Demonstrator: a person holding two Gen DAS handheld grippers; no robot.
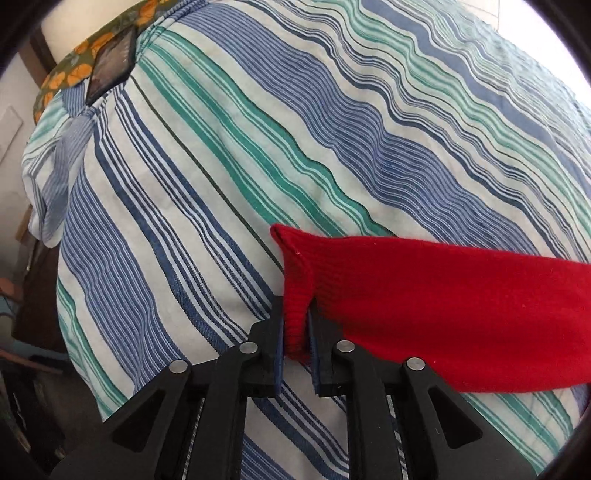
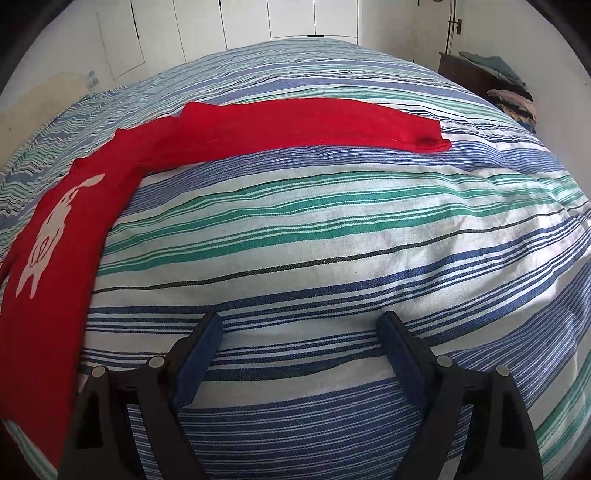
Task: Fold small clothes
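Observation:
A small red knit sweater lies on a striped bedspread (image 2: 332, 229). In the left wrist view my left gripper (image 1: 297, 328) is shut on the ribbed cuff of its sleeve (image 1: 443, 314), lifting the cuff a little off the bed. In the right wrist view the sweater (image 2: 85, 229) lies at the left with a white animal figure (image 2: 48, 236) on its body, and its other sleeve (image 2: 314, 123) stretches flat to the right. My right gripper (image 2: 301, 332) is open and empty, above bare bedspread, well short of that sleeve.
A floral cloth and a dark diamond patch (image 1: 110, 62) lie at the bed's far corner. White closet doors (image 2: 258, 22) stand behind the bed. A dark dresser with piled clothes (image 2: 491, 81) stands at the right. The bed edge drops off at the left in the left wrist view.

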